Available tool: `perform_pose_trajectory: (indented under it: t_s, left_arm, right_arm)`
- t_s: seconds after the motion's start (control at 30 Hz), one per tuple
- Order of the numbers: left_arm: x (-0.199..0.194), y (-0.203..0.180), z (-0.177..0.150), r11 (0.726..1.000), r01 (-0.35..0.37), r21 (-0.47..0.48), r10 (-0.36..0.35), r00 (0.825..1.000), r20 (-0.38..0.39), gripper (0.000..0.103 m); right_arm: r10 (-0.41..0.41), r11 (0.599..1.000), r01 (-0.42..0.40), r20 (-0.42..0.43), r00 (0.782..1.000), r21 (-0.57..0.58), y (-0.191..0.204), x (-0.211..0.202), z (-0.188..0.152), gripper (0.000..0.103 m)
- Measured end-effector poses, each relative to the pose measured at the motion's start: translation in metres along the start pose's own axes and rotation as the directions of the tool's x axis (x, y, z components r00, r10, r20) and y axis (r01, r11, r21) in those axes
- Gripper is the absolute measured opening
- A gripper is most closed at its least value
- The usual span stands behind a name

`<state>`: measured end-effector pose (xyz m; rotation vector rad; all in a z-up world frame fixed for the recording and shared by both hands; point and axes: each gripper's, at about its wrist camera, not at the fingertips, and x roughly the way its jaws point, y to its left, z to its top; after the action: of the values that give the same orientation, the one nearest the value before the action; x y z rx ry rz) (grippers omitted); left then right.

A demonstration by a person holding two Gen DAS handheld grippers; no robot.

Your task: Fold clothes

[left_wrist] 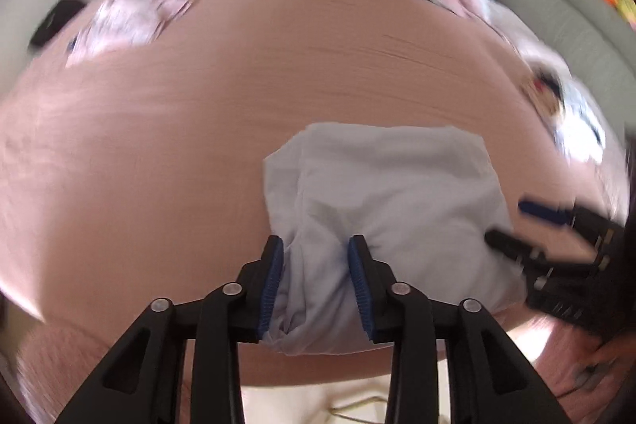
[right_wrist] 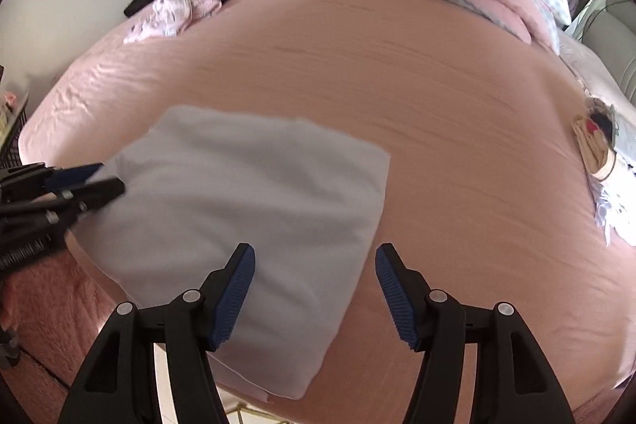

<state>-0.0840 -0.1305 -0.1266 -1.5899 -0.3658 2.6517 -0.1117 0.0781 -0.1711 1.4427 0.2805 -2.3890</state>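
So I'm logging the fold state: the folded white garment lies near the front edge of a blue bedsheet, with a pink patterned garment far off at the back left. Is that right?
Not quite: the bedsheet is pink, not blue, as the right wrist view shows. The rest holds: the folded white garment lies near its front edge, and the pink patterned garment sits far off at the back left.

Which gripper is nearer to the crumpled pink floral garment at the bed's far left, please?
Left. The left gripper sits at the white folded cloth's left side, toward the garment; the right gripper is at its right.
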Motion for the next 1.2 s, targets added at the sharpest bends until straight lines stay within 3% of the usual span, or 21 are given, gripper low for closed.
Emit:
perform_pose_trajectory:
  t_s: [0.07, 0.2, 0.3, 0.37, 0.43, 0.47, 0.53, 0.63, 0.73, 0.93, 1.07, 1.2]
  left_arm:
    - [-0.002, 0.008, -0.005, 0.999, 0.010, -0.044, -0.010, 1.000, 0.004, 0.052]
    - [-0.007, 0.018, -0.016, 0.996, 0.033, -0.078, -0.031, 0.999, 0.023, 0.052]
    - [-0.012, 0.023, -0.013, 0.993, 0.012, -0.114, -0.010, 1.000, 0.023, 0.052]
    - [-0.021, 0.021, -0.010, 0.992, -0.020, -0.121, 0.023, 0.999, 0.025, 0.051]
    - [-0.033, 0.016, -0.008, 0.992, -0.066, -0.108, 0.073, 0.996, 0.058, 0.051]
    - [-0.039, 0.014, -0.007, 0.992, -0.056, -0.112, 0.064, 0.995, 0.075, 0.051]
    - [-0.040, 0.014, -0.004, 0.991, 0.018, -0.134, -0.003, 0.994, 0.107, 0.051]
    - [-0.032, 0.008, -0.003, 0.986, 0.090, -0.139, -0.074, 0.990, 0.116, 0.051]
    - [-0.023, 0.011, -0.006, 0.960, 0.206, -0.190, -0.179, 0.972, 0.149, 0.052]
    - [-0.001, 0.023, -0.019, 0.944, 0.180, -0.276, -0.151, 0.981, 0.123, 0.058]
    - [0.013, 0.035, -0.029, 0.922, 0.196, -0.335, -0.173, 0.980, 0.098, 0.075]
    - [0.007, 0.051, -0.029, 0.917, 0.120, -0.381, -0.085, 0.991, 0.107, 0.076]
  right_arm:
    - [0.004, 1.000, -0.003, -0.033, 0.999, 0.029, -0.009, 0.007, -0.008, 0.062]
    - [0.086, 0.988, -0.079, -0.043, 0.995, 0.133, -0.040, 0.009, -0.021, 0.065]
    - [0.091, 0.984, -0.083, -0.040, 0.995, 0.156, -0.055, 0.004, -0.030, 0.068]
    - [0.025, 0.990, -0.016, -0.059, 0.998, 0.137, -0.060, 0.001, -0.030, 0.068]
    - [-0.094, 0.990, 0.104, -0.109, 0.990, 0.096, -0.065, -0.001, -0.030, 0.068]
    - [-0.123, 0.988, 0.132, -0.109, 0.986, 0.084, -0.065, -0.005, -0.029, 0.068]
    - [-0.072, 0.992, 0.076, -0.039, 0.997, 0.100, -0.063, -0.024, -0.025, 0.068]
    - [0.097, 0.985, -0.100, 0.026, 0.995, 0.144, -0.054, -0.039, -0.014, 0.068]
    - [0.123, 0.979, -0.126, 0.024, 0.992, 0.158, -0.044, -0.031, -0.015, 0.068]
    - [0.119, 0.964, -0.109, -0.024, 0.993, 0.244, -0.036, -0.004, -0.023, 0.068]
    - [0.116, 0.952, -0.099, -0.045, 0.992, 0.289, -0.040, 0.010, -0.027, 0.072]
    - [0.182, 0.938, -0.167, -0.021, 0.983, 0.304, -0.060, 0.012, -0.034, 0.073]
